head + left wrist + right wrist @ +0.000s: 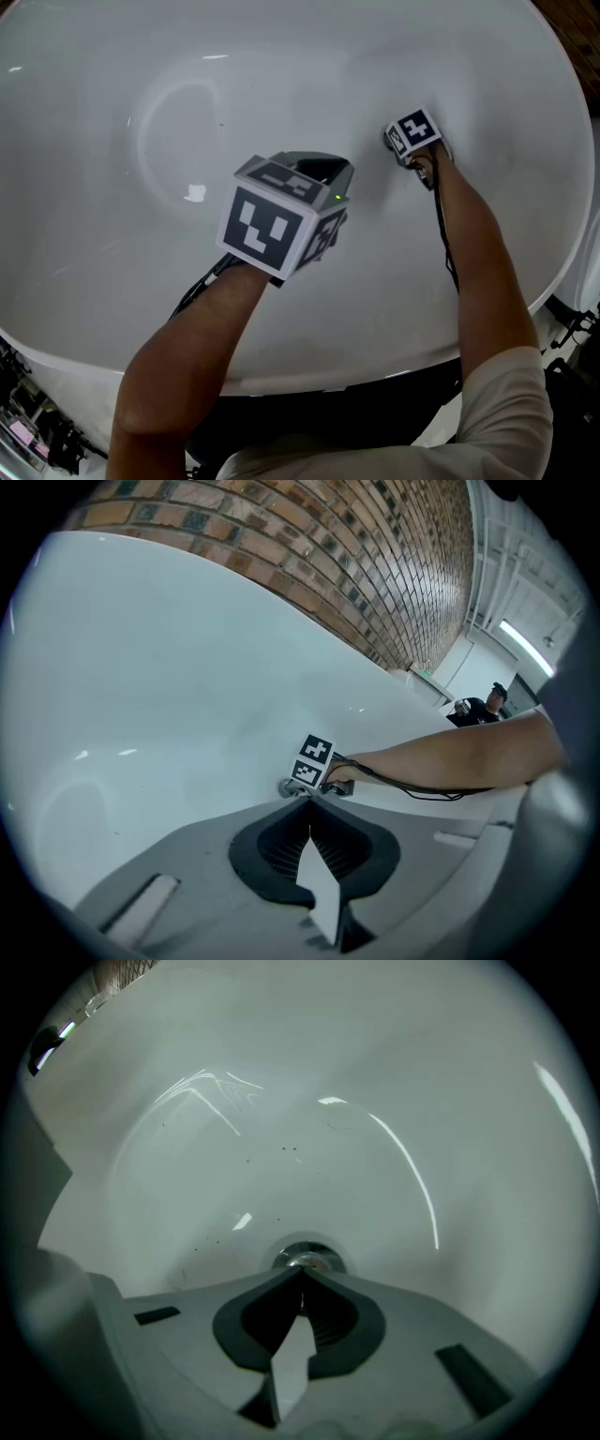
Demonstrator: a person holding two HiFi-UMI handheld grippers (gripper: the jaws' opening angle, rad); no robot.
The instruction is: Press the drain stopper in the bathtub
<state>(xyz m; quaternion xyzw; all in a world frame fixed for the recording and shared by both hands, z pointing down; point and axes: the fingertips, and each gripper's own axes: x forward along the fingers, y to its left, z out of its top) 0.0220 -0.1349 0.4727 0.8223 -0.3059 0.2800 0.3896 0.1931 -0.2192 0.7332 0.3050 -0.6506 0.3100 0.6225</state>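
The white bathtub point(131, 253) fills the head view. Its chrome drain stopper point(309, 1258) lies at the bottom of the tub, right at the tips of my right gripper point(302, 1273), whose jaws are shut with their point touching or just over it. In the head view the right gripper point(413, 142) reaches down at the upper right and hides the stopper. My left gripper point(321, 174) hovers mid-tub, shut and holding nothing. From the left gripper view, the left gripper point(307, 804) points toward the stopper point(288, 787) and the right gripper's marker cube point(313, 761).
A brick wall point(328, 546) rises behind the tub. A person point(483, 705) stands far back in the room. The tub's near rim point(375, 373) curves in front of me, with cables and clutter point(37, 427) on the floor at the lower left.
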